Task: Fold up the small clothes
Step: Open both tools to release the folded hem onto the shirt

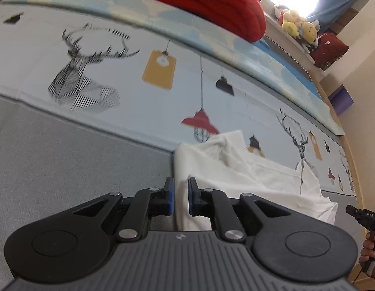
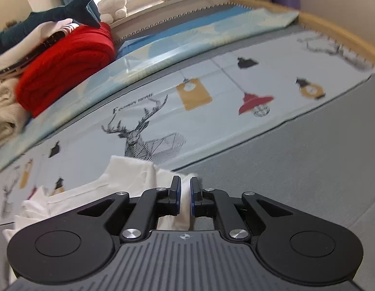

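Observation:
A small white garment (image 1: 248, 181) lies crumpled on the bed, partly on the printed sheet and partly on the grey mat. My left gripper (image 1: 181, 195) is low over the garment's left edge. Its blue pads stand a little apart with white cloth in the gap, and they do not visibly pinch it. In the right wrist view the same white garment (image 2: 129, 177) spreads to the left. My right gripper (image 2: 185, 196) is shut on a bunched fold of it at its right end. At the right edge of the left wrist view, a hand holds the other gripper's handle (image 1: 364, 215).
The printed sheet (image 1: 138, 77) with deer and lamps runs across the bed, and the grey mat (image 2: 296, 169) lies nearer me. A folded red blanket (image 1: 211, 2) and a pile of cream clothes (image 2: 5, 111) sit at the back. Plush toys (image 1: 296, 24) line the window sill, and a wooden bed rim (image 2: 333, 31) curves at the right.

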Motion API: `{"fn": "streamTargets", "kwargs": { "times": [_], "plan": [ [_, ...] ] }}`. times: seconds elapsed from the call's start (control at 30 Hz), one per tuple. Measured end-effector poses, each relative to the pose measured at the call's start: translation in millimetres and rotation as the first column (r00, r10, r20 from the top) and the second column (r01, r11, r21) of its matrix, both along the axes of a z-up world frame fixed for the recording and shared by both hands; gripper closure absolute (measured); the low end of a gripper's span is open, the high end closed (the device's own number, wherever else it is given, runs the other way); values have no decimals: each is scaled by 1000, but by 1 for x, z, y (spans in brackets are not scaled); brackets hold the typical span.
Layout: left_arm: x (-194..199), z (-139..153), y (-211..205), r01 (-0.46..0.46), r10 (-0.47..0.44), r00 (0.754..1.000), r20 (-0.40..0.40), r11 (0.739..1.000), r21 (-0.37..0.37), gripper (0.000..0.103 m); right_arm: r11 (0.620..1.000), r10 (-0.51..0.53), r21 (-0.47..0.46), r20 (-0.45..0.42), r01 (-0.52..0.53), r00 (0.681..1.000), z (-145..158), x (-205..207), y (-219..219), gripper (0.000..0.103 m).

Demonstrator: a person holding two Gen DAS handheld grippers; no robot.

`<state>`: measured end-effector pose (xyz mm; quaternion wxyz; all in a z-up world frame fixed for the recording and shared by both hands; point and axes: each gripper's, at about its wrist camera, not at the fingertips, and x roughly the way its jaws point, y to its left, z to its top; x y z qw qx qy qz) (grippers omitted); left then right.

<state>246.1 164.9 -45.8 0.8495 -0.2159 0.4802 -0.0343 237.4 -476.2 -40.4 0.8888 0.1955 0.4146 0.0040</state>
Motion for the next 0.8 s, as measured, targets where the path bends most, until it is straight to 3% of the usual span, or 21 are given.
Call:
{"fn": "streamTargets", "kwargs": {
  "times": [0.13, 0.27, 0.5, 0.57, 0.6, 0.63, 0.7, 0.8],
  "plan": [
    [-4, -9, -4, 60, -60, 998, -21, 998, 7, 90, 996, 93, -4, -36, -93, 995, -9, 2, 11, 95],
    [1, -13, -21, 121, -121, 993, -4, 992, 19, 67, 989, 146, -15, -76, -148, 986, -21, 10, 27, 82],
    [23, -34, -41, 135, -133, 990, -41, 990, 49, 65, 990, 141, 4, -122, -141, 983, -36, 24, 34, 79],
    [27, -35, -43, 146, -144, 989, -32, 988, 55, 69, 988, 151, -7, -129, -153, 980, -40, 27, 37, 79],
    [28, -34, -44, 149, -148, 989, -18, 986, 73, 75, 986, 159, -22, -128, -163, 979, -40, 28, 39, 79],
    [28, -30, -46, 150, -151, 988, 5, 984, 101, 87, 984, 169, -35, -126, -175, 977, -40, 29, 40, 79],
    [29, -21, -47, 138, -149, 986, 70, 981, 139, 95, 980, 184, -62, -104, -191, 977, -35, 31, 43, 96],
    [31, -7, -49, 93, -121, 977, 178, 982, 162, 97, 986, 154, -61, 6, -154, 988, -14, 31, 38, 98]
  ]
}}
